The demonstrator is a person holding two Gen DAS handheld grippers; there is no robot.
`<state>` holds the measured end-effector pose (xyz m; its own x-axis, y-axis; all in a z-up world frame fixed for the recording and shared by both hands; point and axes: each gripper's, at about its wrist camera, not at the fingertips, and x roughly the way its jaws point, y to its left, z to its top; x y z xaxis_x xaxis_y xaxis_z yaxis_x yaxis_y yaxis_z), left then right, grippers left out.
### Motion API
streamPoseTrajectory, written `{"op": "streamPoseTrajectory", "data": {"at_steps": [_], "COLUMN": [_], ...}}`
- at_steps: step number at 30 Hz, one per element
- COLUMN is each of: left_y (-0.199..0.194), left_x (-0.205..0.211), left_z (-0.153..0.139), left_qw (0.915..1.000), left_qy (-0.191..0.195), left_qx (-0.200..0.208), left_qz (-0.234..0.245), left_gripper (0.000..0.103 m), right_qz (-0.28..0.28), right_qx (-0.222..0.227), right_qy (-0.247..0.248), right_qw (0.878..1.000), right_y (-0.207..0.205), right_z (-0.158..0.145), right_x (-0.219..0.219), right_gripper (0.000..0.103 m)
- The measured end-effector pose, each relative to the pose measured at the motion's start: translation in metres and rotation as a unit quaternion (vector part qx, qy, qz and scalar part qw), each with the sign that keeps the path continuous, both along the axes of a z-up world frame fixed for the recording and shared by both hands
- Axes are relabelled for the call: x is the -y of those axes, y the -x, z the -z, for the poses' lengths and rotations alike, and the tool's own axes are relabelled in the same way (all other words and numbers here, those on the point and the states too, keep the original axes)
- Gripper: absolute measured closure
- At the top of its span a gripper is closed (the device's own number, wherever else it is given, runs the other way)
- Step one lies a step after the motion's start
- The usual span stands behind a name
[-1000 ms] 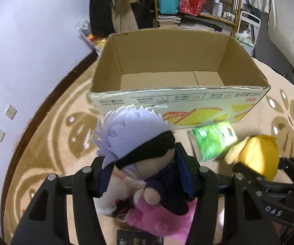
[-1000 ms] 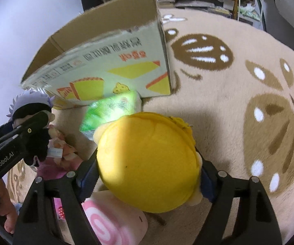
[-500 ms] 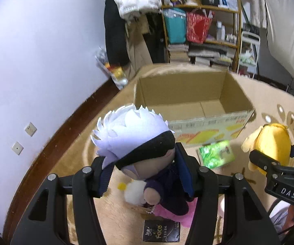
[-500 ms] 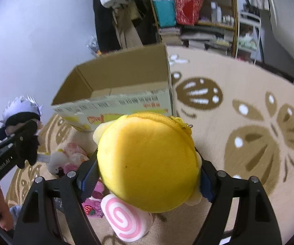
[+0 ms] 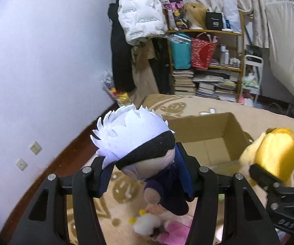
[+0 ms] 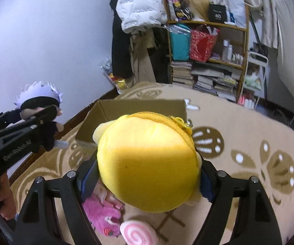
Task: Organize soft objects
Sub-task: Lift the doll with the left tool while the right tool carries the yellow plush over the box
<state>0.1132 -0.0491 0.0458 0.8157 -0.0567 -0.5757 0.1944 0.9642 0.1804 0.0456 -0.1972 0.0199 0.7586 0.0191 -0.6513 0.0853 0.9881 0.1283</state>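
Both fingers clamped, left gripper [image 5: 147, 175] around white-haired doll [image 5: 138, 143], right gripper [image 6: 147, 175] probably squeezing yellow plush [image 6: 147, 163]

White-haired doll [image 5: 134, 140], black blindfold, dark navy outfit, pinched between left claw [image 5: 147, 175] fingers, raised above rug, head tilted. Yellow plush [image 6: 147, 163], round, zipper along top, clamped in right claw [image 6: 147, 175], also raised. Open cardboard box [image 5: 208, 134] on rug, seemingly empty. Pink plush [image 6: 102, 214], pink-swirl roll [image 6: 138, 233], small white plush [image 5: 144, 225] lie on rug near box.
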Motion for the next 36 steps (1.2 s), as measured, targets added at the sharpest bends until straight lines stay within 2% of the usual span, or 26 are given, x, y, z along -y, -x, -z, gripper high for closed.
{"op": "streamPoseTrajectory", "data": {"at_steps": [5,10,16,19,23,26,36], "left_y": [-0.022,-0.049,-0.065,-0.068,-0.075,-0.080,-0.091], "left_x": [-0.004,-0.003,0.004,0.008,0.012,0.015,0.014], "left_z": [-0.001,0.001,0.018,0.027,0.043,0.052,0.073], "left_qw": [0.9999,0.9998,0.9998,0.9998,0.9999,0.9998,0.9987], "left_qy": [0.008,0.012,0.003,-0.009,0.001,-0.010,0.004], "left_qx": [0.007,0.007,0.003,0.005,-0.013,-0.016,-0.051], "left_qz": [-0.006,-0.014,-0.017,-0.016,-0.007,-0.009,-0.008], "left_gripper": [0.047,0.047,0.047,0.047,0.046,0.046,0.045], "right_qz": [-0.012,-0.028,-0.043,-0.046,-0.044,-0.046,-0.059], "right_qx": [0.013,0.020,0.020,0.014,0.013,0.007,-0.002], "right_qy": [-0.038,-0.006,0.032,0.032,0.036,0.032,0.022], "right_qw": [0.999,0.999,0.998,0.998,0.998,0.998,0.998], "right_y": [-0.021,-0.045,-0.076,-0.092,-0.098,-0.101,-0.110], "right_z": [-0.008,-0.006,0.006,0.016,0.030,0.039,0.057], "right_x": [0.004,-0.002,-0.002,0.002,0.006,0.011,0.017], "right_gripper": [0.018,0.018,0.017,0.017,0.017,0.017,0.015]}}
